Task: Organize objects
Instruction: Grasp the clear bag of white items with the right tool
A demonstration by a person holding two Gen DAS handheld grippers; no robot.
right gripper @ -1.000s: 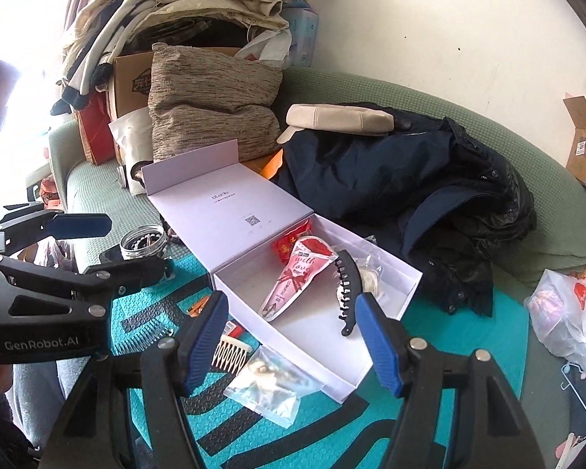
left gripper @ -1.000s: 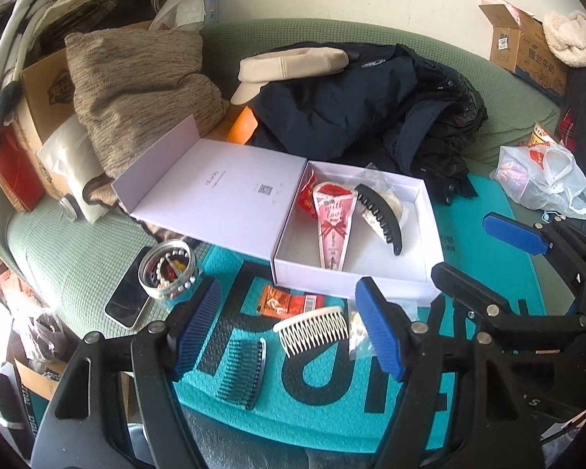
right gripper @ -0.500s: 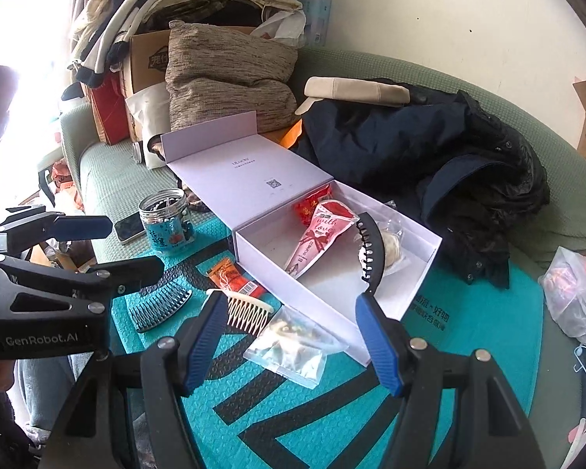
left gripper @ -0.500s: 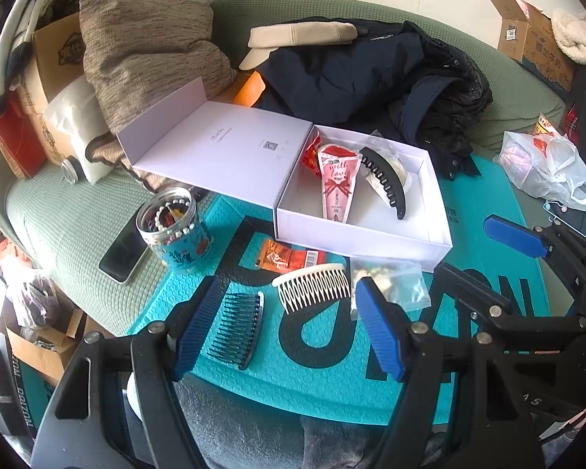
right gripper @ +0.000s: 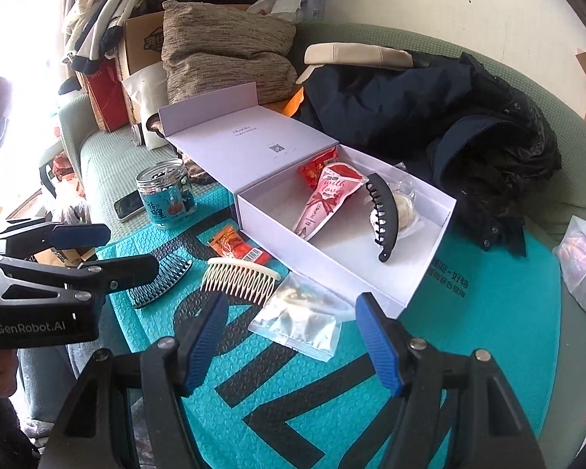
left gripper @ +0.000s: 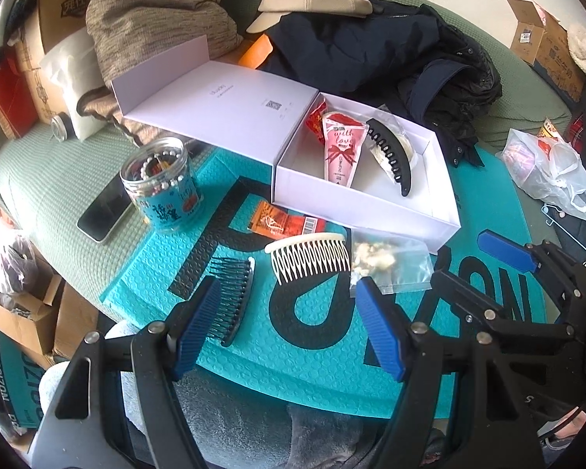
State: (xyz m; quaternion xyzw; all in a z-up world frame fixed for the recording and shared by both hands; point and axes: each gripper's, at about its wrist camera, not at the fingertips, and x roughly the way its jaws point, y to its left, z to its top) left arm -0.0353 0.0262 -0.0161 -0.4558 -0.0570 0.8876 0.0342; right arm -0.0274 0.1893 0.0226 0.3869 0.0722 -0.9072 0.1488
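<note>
Combs: we counted two on the teal mat (left gripper: 488,324), one cream comb (left gripper: 310,258), one dark comb (left gripper: 230,297).
Box: one white box (left gripper: 363,211), lid open, holding one black claw clip (left gripper: 390,160), one pink packet (left gripper: 342,148), one red wrapper partly hidden.
Bags: one clear bag (right gripper: 301,320); contents unclear to us.
Jar: one beaded jar (left gripper: 162,183).
Jaws: left gripper (left gripper: 289,328) and right gripper (right gripper: 291,346) stood apart, empty.

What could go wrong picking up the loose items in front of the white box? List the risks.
1. The cream comb touches the clear bag; a grab may drag both.
2. The dark comb lies flat, so pads could slip off it.
3. The left gripper and right gripper hang close together and may collide.
</note>
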